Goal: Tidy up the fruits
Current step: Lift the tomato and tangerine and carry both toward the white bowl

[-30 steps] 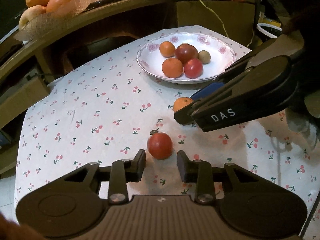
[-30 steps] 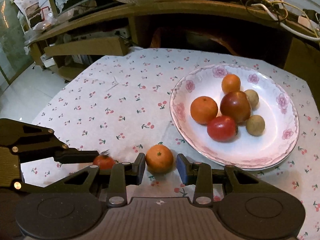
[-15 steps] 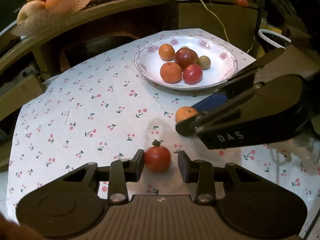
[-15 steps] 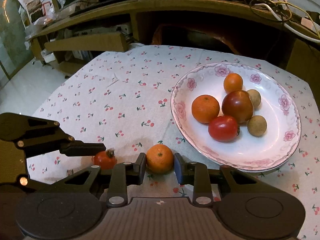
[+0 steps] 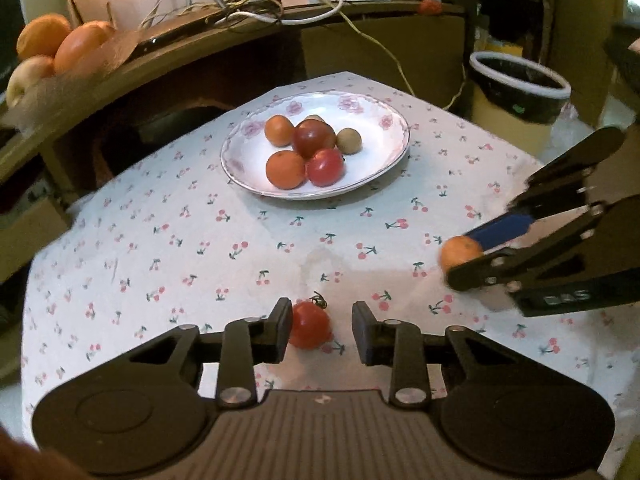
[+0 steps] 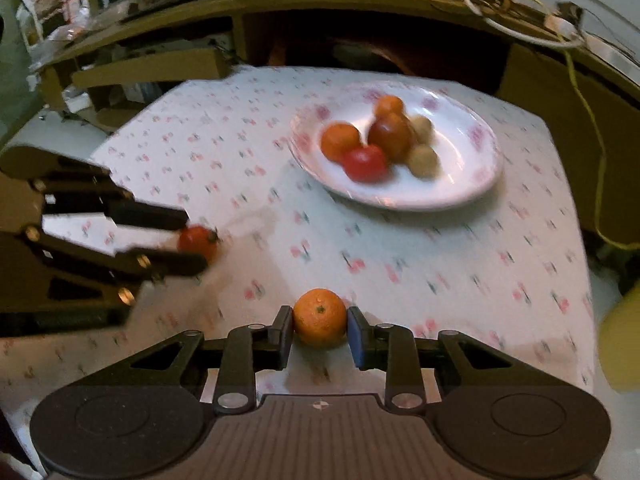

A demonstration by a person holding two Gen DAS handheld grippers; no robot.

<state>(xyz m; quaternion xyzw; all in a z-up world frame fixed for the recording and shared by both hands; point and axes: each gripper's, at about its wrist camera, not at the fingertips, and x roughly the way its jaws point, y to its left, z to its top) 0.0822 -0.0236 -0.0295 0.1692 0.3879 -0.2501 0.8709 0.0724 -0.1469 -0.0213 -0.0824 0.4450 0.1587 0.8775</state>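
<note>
A white floral plate [image 5: 384,148] [image 6: 472,184] at the far side of the table holds several fruits. My left gripper [image 5: 320,332] is open around a red tomato [image 5: 309,329] on the cloth; the tomato touches the left finger and is apart from the right one. It also shows in the right wrist view [image 6: 198,241]. My right gripper [image 6: 320,334] is shut on a small orange [image 6: 320,317], with both pads against it. In the left wrist view the orange [image 5: 460,254] sits at the tips of the right gripper, at the right.
A cherry-print cloth [image 5: 200,248] covers the table. A curved wooden shelf [image 5: 160,60] behind carries a fruit basket [image 5: 60,52] and cables. A waste bin [image 5: 516,92] stands beyond the table's right corner. Cardboard boxes [image 6: 152,68] lie left.
My right gripper has shut on the orange and pulled back from the plate with it. My left gripper has also drawn back, and the tomato now sits against its left finger.
</note>
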